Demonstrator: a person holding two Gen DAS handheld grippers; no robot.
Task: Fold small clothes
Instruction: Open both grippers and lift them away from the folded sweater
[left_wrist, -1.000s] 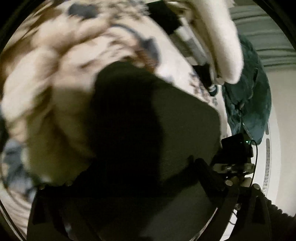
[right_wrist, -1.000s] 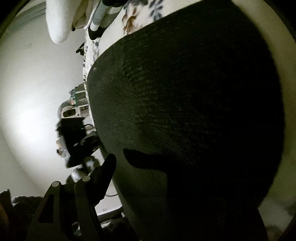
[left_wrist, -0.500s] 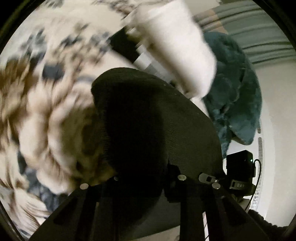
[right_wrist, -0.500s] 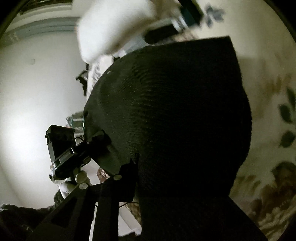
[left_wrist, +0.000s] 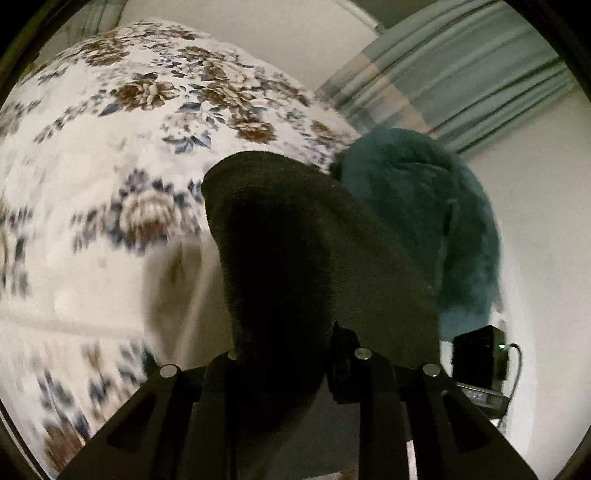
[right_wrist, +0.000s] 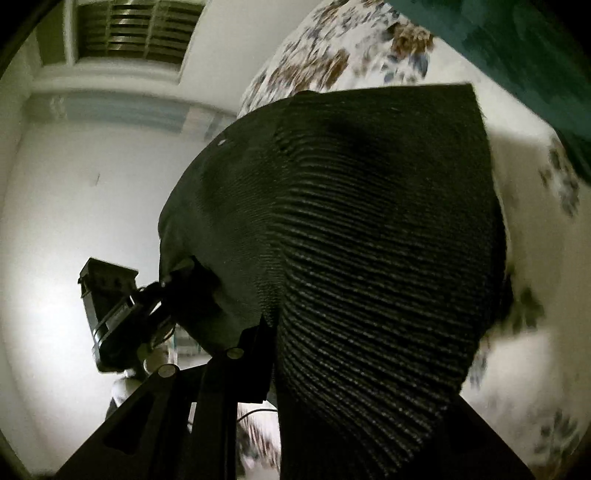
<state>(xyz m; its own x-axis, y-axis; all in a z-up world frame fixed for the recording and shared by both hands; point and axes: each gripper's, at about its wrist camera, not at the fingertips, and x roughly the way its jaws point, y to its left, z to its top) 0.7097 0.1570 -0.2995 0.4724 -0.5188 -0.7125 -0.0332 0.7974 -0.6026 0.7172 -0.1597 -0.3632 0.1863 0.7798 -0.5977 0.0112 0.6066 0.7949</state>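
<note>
A small black knit garment (left_wrist: 314, 258) hangs between both grippers, lifted above the floral bedspread (left_wrist: 110, 147). My left gripper (left_wrist: 295, 362) is shut on one edge of it. My right gripper (right_wrist: 273, 350) is shut on the other edge, and the ribbed black knit (right_wrist: 369, 258) fills most of the right wrist view. The left gripper's body (right_wrist: 110, 314) shows at the left of the right wrist view, and the right gripper's body (left_wrist: 480, 362) shows at the lower right of the left wrist view. The fingertips are hidden by the cloth.
A teal fleece garment (left_wrist: 424, 206) lies on the bed at the right. A striped blue-grey curtain (left_wrist: 461, 74) hangs behind it. A white wall and a ceiling vent (right_wrist: 133, 33) show in the right wrist view.
Both grippers have tilted upward with the black garment. The white fluffy item and striped clothes have left both views. The bedspread, curtain and ceiling now show.
</note>
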